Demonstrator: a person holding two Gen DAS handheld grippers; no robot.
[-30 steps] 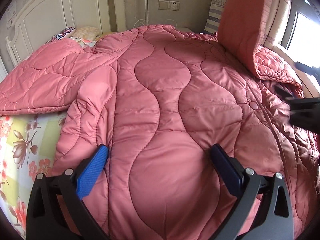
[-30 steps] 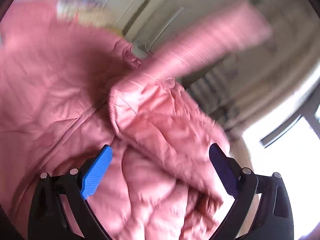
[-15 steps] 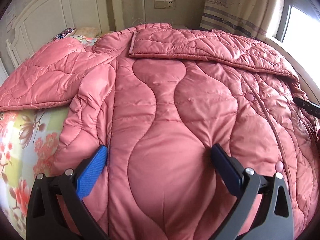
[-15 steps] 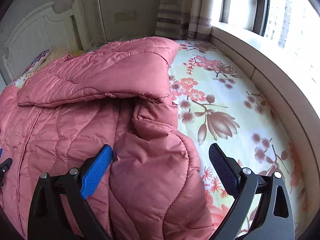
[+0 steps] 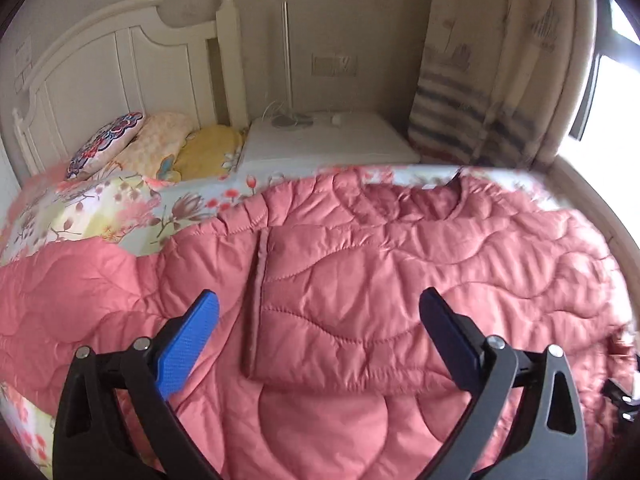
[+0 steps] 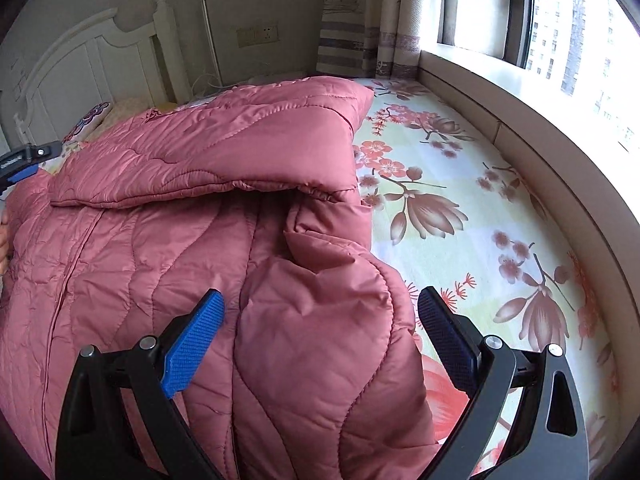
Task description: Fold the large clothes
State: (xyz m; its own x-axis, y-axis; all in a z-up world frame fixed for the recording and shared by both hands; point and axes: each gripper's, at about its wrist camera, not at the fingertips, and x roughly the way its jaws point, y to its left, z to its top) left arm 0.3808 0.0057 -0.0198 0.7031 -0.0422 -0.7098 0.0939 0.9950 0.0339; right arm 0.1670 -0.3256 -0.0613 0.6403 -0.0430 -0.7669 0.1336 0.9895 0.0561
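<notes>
At the far left, a white headboard and pillows are seen. The left gripper is held with its fingers spread wide and empty above the pink quilted coat, which is spread on the flowered bedsheet, one sleeve folded across its body. Over the coat's right edge, the right gripper is likewise held wide apart, nothing gripped. Curtains and a window are seen at right.

Daylight enters from the window at right, overexposed to glare; the wall by the headboard is dimmer. Left wrist view is motion-blurred, smearing the curtain; right wrist view is sharp; both show fisheye bending and dark corners.
</notes>
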